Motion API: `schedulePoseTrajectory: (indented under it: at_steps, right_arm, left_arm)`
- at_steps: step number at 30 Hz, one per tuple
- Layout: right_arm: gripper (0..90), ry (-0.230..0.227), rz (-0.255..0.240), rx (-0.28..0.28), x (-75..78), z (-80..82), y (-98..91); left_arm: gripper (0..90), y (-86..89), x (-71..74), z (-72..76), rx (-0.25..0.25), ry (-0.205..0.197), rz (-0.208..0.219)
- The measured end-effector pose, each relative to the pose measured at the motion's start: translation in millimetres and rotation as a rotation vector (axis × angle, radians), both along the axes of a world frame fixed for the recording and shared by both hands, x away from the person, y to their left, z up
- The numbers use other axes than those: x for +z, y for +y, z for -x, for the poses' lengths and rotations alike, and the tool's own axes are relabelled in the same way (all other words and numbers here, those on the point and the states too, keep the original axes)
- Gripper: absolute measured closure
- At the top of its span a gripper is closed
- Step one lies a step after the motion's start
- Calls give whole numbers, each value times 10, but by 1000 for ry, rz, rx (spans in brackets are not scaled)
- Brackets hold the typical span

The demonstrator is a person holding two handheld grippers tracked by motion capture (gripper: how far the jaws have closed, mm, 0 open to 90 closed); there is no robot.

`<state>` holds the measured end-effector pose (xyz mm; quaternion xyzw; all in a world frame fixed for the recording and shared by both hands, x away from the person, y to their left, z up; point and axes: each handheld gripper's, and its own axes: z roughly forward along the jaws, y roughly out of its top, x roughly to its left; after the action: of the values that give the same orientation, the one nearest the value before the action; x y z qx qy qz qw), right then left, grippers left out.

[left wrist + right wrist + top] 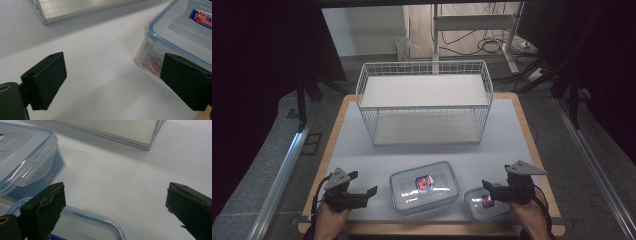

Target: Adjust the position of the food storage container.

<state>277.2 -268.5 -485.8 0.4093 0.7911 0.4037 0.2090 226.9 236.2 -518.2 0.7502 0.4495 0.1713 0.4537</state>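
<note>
Jaws wide on both grippers, nothing between the pads. From the high view: left gripper (362, 192) low at the near left corner of the table (512, 145), aimed rightward at the large lidded container (425, 187), close to it but apart; right gripper (492, 189) at the near right, hanging over the small lidded container (484, 202), contact impossible to judge from above. Both boxes side by side near the front edge, the small one to the right of the large; wire basket (424, 100) well beyond them at the far middle, empty. In the left gripper view: pads spread, bare mat between them, corner of the large container (175, 32) just past the right-hand pad, coloured contents faintly visible through its wall. In the right gripper view: pads spread again, lid of the small container (82, 225) directly below, large container (25, 157) just beside it. Likely trouble: smooth plastic lids and walls slipping under a shallow or off-centre pinch; the neighbouring box nudged during a descent, since little room separates the two; a box pushed off the near edge by a sideways bump.
</note>
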Motion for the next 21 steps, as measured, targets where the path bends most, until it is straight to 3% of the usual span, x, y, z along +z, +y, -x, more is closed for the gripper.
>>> schedulePoseTrajectory:
  at_steps: [7,10,15,17,21]
  right_arm:
    - [0,-1,23,-6,-14,42,61]
    - [0,-6,31,5,-4,67,76]
    - [0,-6,58,8,-10,81,104]
    - [0,3,80,10,-9,87,133]
    - [87,-8,104,25,1,105,162]
  left_arm:
    - [63,-19,9,5,11,-49,-5]
    - [57,-44,25,9,4,-90,-21]
    - [53,-56,40,25,20,-103,-40]
    - [59,-62,49,31,27,-97,-78]
    - [66,-99,38,36,31,-95,-164]
